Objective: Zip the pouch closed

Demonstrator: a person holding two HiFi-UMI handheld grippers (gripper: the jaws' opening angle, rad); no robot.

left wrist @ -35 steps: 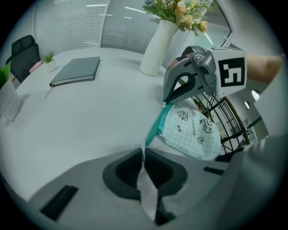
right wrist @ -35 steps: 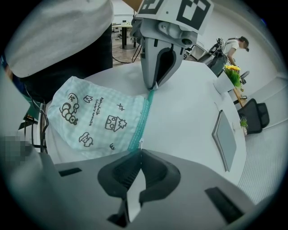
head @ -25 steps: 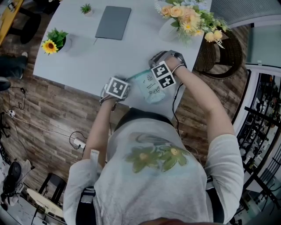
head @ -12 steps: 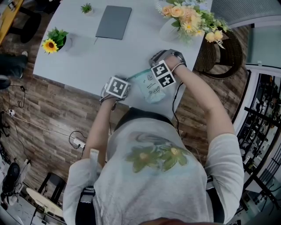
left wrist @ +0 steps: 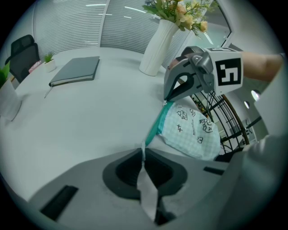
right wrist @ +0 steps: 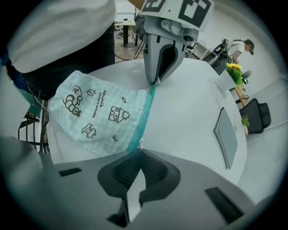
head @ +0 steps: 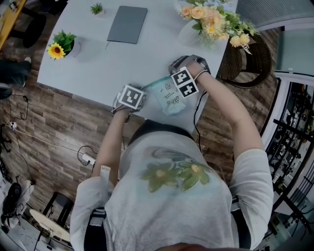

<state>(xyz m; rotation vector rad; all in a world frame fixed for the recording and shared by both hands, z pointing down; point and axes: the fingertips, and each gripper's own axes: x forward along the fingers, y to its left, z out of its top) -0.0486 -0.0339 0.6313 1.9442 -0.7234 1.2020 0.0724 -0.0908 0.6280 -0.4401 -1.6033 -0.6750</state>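
On the far left of the white worktop point(head: 147, 56) we see a sunflower pot point(head: 61, 46). A small green plant point(head: 96, 9) and a closed grey notebook point(head: 127, 24) lie towards the far edge, all well apart from the work.

At the near edge, just in front of the person point(head: 167, 196), the left gripper point(left wrist: 143, 153) points steeply down. Its jaws are pinched together on the end of the pouch point(head: 168, 98): in the left gripper view a thin strip of the pouch's zip end runs straight into the closed jaws.

The pouch is pale green check with small printed drawings. It spans between the two grippers, its body drooping toward the person at the worktop's edge. We cannot tell how much of it rests on the worktop. Its teal zip point(right wrist: 143, 116) runs in a taut line from one gripper to the other, and along the length we can see, its two sides lie together.

At the zip's other end the right gripper point(right wrist: 138, 150) points straight down, its jaws fully together on the small pale zip pull point(right wrist: 141, 143).

Further right a white vase point(head: 189, 33) of peach and yellow flowers point(head: 211, 19) stands near the worktop's corner. Beyond it, on the wooden floor point(head: 54, 127), is a wicker chair point(head: 245, 61).
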